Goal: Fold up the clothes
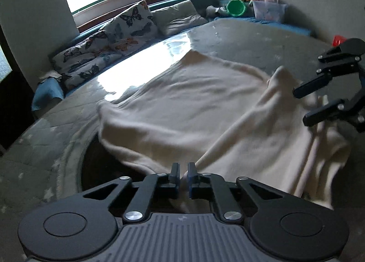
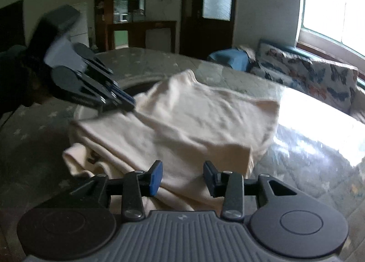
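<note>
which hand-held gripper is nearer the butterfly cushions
Left. The left hand-held gripper is on the cloth's cushion-side half; the right hand-held gripper hangs over the far side.

Both tools look alike: the left gripper (image 1: 183,174) and right gripper (image 2: 183,176) are matte black, with angular linkage bars pinned by silver screws. Blue pads line the fingers (image 2: 156,176). Behind them sit two round black discs flanking a ribbed grey housing.

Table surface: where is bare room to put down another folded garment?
Bare glossy tabletop lies between the cream garment and the butterfly cushions, also beyond it toward the storage box. The near edge is crowded by both grippers.
</note>
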Available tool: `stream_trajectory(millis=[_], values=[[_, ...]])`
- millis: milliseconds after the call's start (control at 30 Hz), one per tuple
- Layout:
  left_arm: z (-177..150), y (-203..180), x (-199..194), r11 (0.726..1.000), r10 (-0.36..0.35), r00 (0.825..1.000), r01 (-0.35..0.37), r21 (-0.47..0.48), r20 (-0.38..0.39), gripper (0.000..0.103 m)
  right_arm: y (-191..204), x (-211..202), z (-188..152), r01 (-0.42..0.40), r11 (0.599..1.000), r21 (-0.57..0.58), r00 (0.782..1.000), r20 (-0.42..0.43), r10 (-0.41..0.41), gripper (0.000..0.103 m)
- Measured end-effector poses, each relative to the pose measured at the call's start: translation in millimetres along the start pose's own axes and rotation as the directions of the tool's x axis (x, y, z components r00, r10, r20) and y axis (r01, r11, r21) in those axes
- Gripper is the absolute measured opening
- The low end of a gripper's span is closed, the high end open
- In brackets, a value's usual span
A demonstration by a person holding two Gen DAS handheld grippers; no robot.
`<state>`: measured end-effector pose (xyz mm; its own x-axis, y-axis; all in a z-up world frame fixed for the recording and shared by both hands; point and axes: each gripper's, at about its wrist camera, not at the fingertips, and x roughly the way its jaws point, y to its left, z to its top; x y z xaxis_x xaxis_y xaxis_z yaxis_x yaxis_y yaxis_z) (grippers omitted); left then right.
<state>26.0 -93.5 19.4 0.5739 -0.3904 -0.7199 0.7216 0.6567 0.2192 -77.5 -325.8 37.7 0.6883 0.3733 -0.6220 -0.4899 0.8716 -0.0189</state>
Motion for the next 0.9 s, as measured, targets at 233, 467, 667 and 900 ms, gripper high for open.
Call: stream_trajectory(millis=[233,467,667,900], values=[[-11,15,-15,0.996,0.074,0.997,-0.074,-0.047,-0.003,0.001,-3,-4,-1,-0.004,1.0,0.016,1.0,0.006,0.004,0.04],[0,2,-23,0.995,0.004,0.996,0.004,-0.098,0.091,0.006,-23,2,5,0.031,0.996,0.08,0.999,0.032,-0.033,0.04],[-2,-14,-16,0.999,0.021,0.998,-0.018,-0.051,0.053,0.008,-33,-4,4,0.02,0.995,0.097,1.0,0.019,-0.022,0.038],[-24,-55,-69,0.985,-0.076,0.991,0.057,0.163,0.112,0.027,-14,-39,-8,-0.021,0.994,-0.103,0.999,-0.048,0.016,0.039]])
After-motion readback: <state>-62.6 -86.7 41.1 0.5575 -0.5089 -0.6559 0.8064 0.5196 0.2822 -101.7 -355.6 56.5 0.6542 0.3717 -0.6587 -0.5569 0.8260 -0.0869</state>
